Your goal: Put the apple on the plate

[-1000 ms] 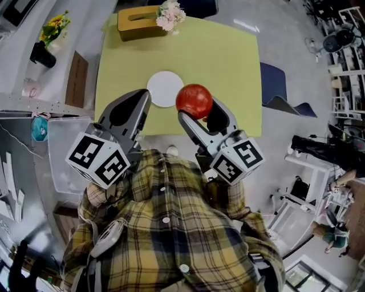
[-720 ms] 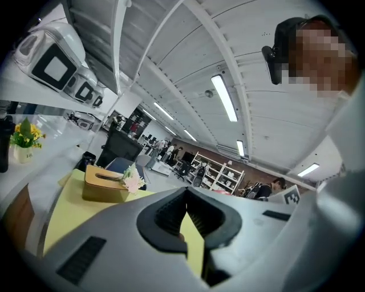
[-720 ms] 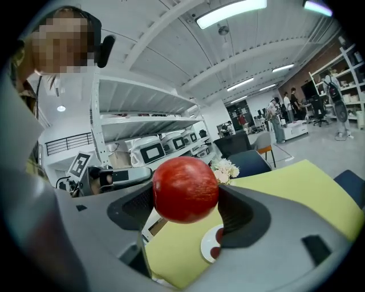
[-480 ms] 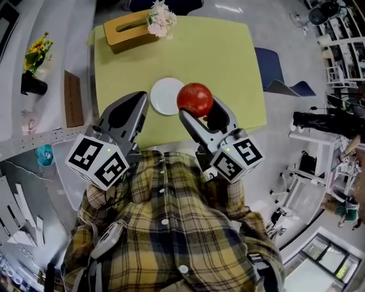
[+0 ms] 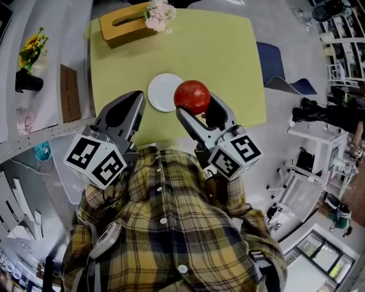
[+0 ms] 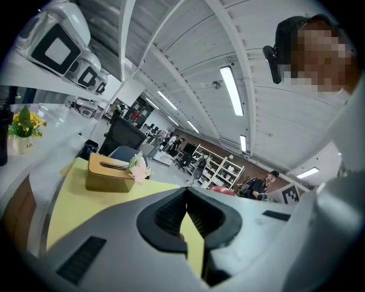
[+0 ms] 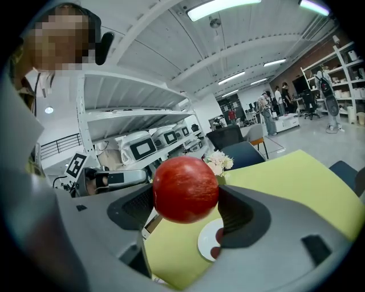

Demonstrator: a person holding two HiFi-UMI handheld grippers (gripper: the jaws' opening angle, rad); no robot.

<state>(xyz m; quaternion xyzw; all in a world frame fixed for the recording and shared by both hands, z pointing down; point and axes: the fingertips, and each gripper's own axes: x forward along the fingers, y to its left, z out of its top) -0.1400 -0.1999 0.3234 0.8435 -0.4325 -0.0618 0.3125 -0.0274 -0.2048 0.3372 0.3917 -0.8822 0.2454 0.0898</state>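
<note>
A red apple [image 5: 192,97] is clamped between the jaws of my right gripper [image 5: 197,108], held above the near edge of the yellow-green table [image 5: 222,51]. The apple [image 7: 186,189] fills the middle of the right gripper view. A small white plate [image 5: 162,91] lies on the table just left of the apple; a slice of the plate [image 7: 209,239] shows under the fruit. My left gripper [image 5: 137,100] hovers at the plate's near left with its jaws together and nothing between them; the left gripper [image 6: 185,215] view shows the pads touching.
A wooden tissue box [image 5: 121,23] and a pale flower bunch [image 5: 159,14] stand at the table's far edge. A side counter on the left carries a yellow flower pot [image 5: 27,68] and a brown board [image 5: 69,84]. Blue chairs [image 5: 272,68] sit right of the table.
The head view has shifted, so the table sits a little nearer. Both grippers keep their pose and the apple stays held in the right one.
</note>
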